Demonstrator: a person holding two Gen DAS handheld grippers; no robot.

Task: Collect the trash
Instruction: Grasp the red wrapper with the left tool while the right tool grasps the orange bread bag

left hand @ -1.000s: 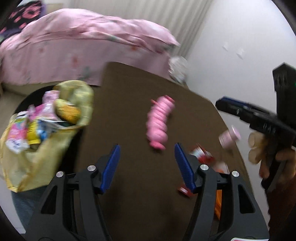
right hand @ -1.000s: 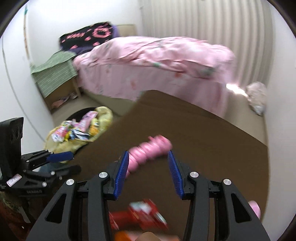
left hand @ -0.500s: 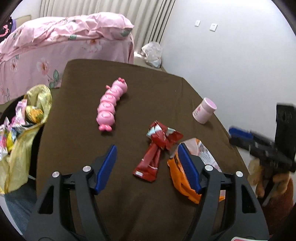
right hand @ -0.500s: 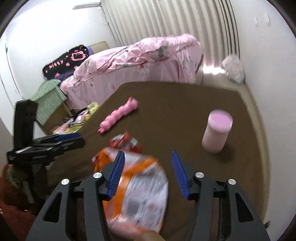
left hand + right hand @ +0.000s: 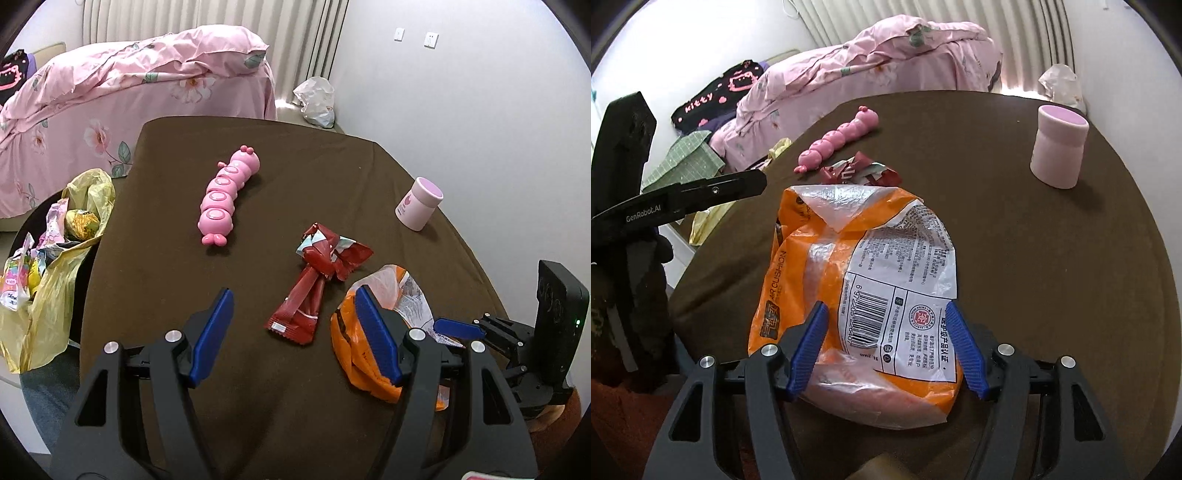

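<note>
Jaws of the right gripper [image 5: 884, 345] are opening astride the orange wrapper [image 5: 857, 280], not pinching it — slick, puffy film could squirt free — while the left gripper [image 5: 291, 334] (wide, empty) hovers over the red wrapper [image 5: 314, 288].

Orange bag [image 5: 849, 280] (crumpled) beside red wrapper [image 5: 314, 284], tabletop.

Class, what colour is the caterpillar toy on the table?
Pink; the caterpillar toy shows best in the left wrist view.

Right hand-held gripper [image 5: 884, 345] descended, opening over orange bag [image 5: 857, 280].
</note>
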